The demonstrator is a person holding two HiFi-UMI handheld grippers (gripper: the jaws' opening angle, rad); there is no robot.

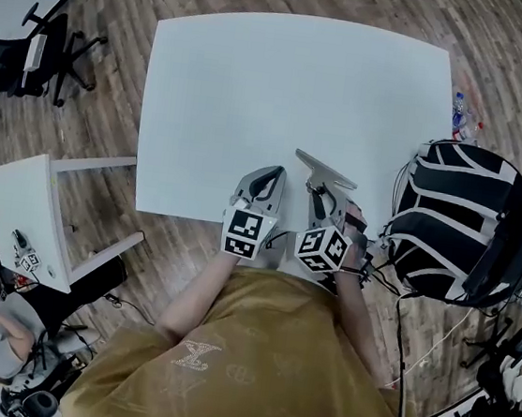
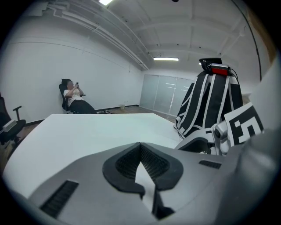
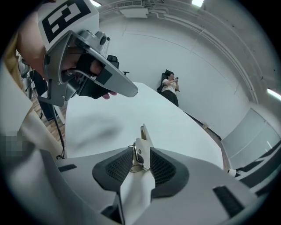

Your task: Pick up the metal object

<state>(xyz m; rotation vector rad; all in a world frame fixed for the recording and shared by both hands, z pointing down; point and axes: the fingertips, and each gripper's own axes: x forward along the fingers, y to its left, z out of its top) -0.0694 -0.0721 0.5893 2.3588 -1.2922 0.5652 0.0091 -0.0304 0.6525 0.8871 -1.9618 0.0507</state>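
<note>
Where the metal object sits: the metal object (image 3: 141,148), a slim silvery strip with a small round rivet and a wire loop at its lower end, stands between the two black ribbed pads (image 3: 116,169) of the right gripper (image 3: 141,161).
Right gripper: jaws closed on the strip, with one pad pressed against each flat side.
Part held: the lower half, around the rivet and loop, lies inside the pads.
Part free: the narrow upper end sticks out past the pad tips and leans slightly left. It is seen against the white table (image 1: 257,89); whether it is clear of the top I cannot tell.
Left gripper (image 2: 140,163): pad tips brought together with nothing between them. The table top shows through the slit behind the tips.
Left against right: in the head view the two sit side by side at the table's near edge, marker cubes toward the person. In the right gripper view the left one shows at upper left, apart from the strip.
Backpack (image 1: 457,227): black with white stripes, at the table's right edge, just beside the right gripper.
Person (image 3: 169,84): seated by the far wall, beyond the table.
Floor (image 1: 109,137): wood planks around the table.
</note>
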